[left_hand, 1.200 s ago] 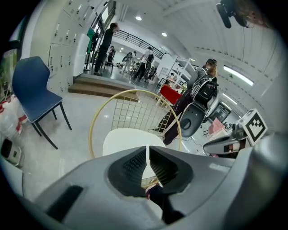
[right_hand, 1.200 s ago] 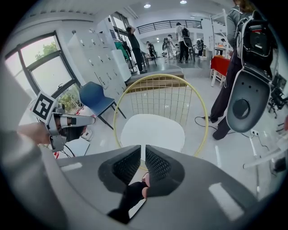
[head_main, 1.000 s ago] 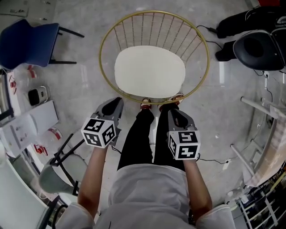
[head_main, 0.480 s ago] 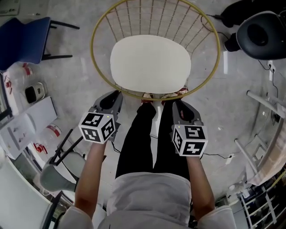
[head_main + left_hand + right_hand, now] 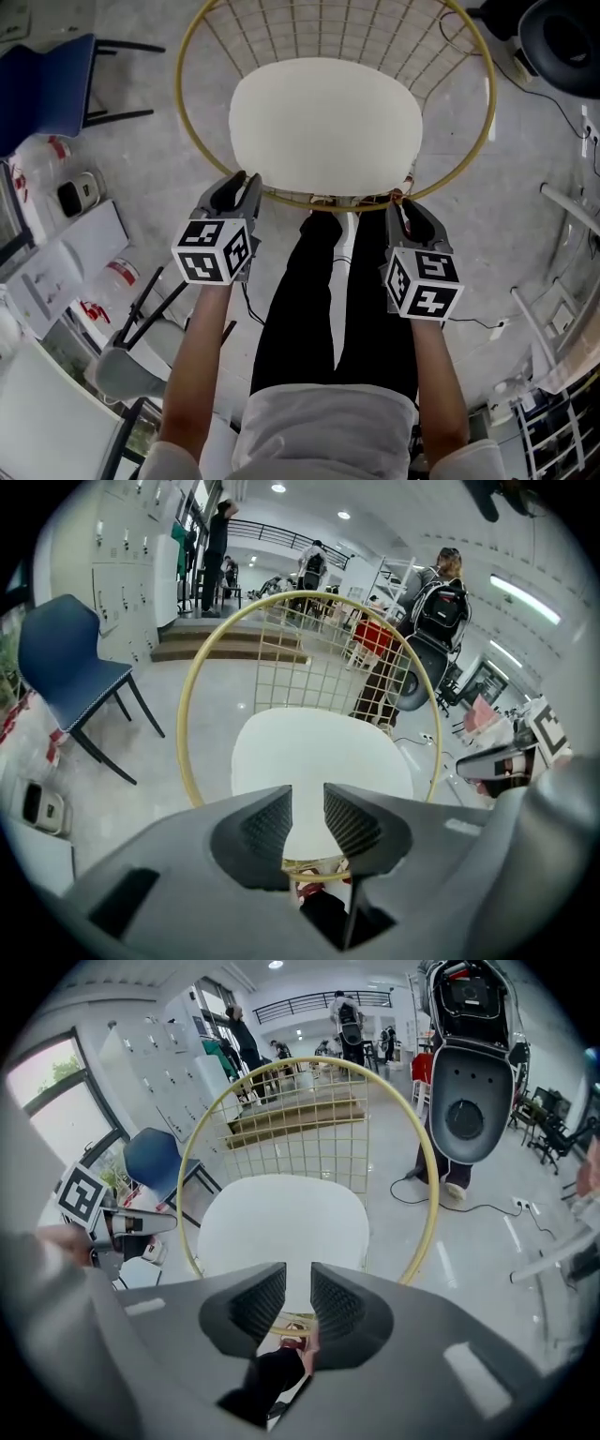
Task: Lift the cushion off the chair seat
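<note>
Left of the middle in the head view, the left gripper hangs close to the front rim of the gold wire chair. Its fingers stand a small way apart, have just been opening, and have nothing between them. The white cushion lies flat on the chair seat in the upper middle, and neither gripper touches it. Right of the middle, the right gripper is near the same rim, and its fingers are also slightly apart, have just been opening, and hold nothing.

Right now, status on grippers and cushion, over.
Left gripper, right gripper: jaws just opening, nothing between them. Cushion flat on chair, untouched. Gold rim just ahead of jaws.
</note>
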`<state>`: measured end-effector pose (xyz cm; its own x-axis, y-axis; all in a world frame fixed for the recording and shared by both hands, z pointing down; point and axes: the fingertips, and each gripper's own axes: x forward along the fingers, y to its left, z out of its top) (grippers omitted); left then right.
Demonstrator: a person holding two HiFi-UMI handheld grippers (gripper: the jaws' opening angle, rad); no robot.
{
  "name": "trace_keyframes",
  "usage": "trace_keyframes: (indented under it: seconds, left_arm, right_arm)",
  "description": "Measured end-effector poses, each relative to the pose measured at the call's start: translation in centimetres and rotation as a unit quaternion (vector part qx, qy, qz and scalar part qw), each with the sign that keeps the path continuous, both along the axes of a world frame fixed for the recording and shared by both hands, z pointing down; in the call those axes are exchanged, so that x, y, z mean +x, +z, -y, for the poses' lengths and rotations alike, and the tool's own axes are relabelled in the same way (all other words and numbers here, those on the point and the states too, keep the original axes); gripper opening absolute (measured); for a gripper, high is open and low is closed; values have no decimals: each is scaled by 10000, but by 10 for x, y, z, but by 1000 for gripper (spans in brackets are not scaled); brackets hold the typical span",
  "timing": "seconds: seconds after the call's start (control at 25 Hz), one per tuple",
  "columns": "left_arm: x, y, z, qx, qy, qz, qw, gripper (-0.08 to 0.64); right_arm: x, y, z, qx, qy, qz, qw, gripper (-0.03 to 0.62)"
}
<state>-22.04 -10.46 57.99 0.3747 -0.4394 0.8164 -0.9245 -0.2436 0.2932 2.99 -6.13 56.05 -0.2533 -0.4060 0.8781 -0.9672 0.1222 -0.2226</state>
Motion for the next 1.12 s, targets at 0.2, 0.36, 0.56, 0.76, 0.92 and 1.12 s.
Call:
trace_keyframes:
  seconds: [0.2, 0.36, 0.56, 0.76, 0.92, 1.12]
  left_arm:
    - [-5, 24, 16, -38, -201, 118, 9997, 156]
    - [-17, 41, 26, -79, -407, 312, 9987, 215]
    - [-22, 63, 38, -157, -551, 479, 9972, 279]
    - [-28, 81, 53, -276, -783, 424, 9956, 331]
    - [-36, 93, 63, -376, -1039, 445, 9929, 380]
    - [-29, 106, 70, -457, -858, 644, 9932, 405]
  right_arm:
    - [8, 24, 6, -80, -23, -43, 10000, 97]
    - [9, 34, 9, -126, 2, -6, 9999, 121]
    - [14, 51, 14, -200, -1, 12, 9998, 152]
    - [13, 63, 21, -263, 25, 6, 9996, 194]
    - [12, 71, 28, -296, 100, 38, 9995, 201]
    - [12, 81, 33, -374, 124, 76, 9992, 221]
